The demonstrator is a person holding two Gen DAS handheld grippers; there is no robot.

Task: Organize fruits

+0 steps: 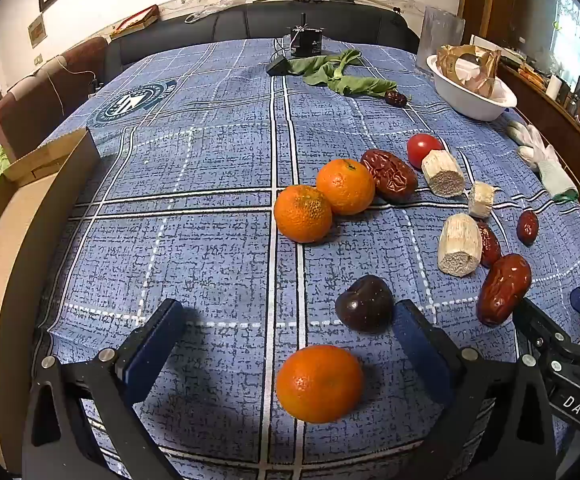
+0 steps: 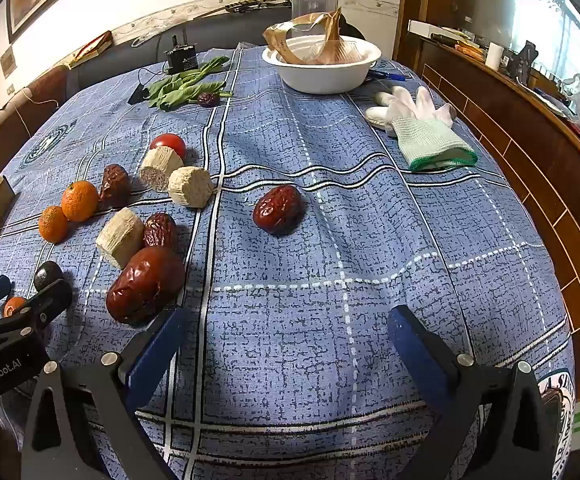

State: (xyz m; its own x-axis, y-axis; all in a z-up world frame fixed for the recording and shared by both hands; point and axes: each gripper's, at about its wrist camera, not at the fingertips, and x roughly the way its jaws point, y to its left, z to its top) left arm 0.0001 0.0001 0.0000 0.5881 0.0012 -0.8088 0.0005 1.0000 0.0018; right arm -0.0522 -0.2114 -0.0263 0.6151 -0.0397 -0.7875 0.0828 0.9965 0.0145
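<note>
My left gripper [image 1: 290, 316] is open, its fingers on either side of a tangerine [image 1: 319, 383] that lies on the blue cloth between them, untouched. A dark plum [image 1: 365, 303] lies by the right finger. Two more tangerines [image 1: 323, 200] sit further ahead, with red dates [image 1: 389, 175], a big date [image 1: 503, 289], a tomato [image 1: 423, 149] and pale cut stalk pieces [image 1: 459, 245]. My right gripper [image 2: 286, 320] is open and empty; the big date [image 2: 145, 283] lies by its left finger, and another date [image 2: 278, 209] lies ahead.
A cardboard box [image 1: 14, 240] stands at the table's left edge. A white bowl [image 2: 321, 65] with a paper bag stands at the back. White gloves [image 2: 421, 128] lie right. Green leaves [image 2: 186, 86] and a black device [image 2: 181, 58] lie far back. A wooden cabinet [image 2: 529, 152] runs along the right.
</note>
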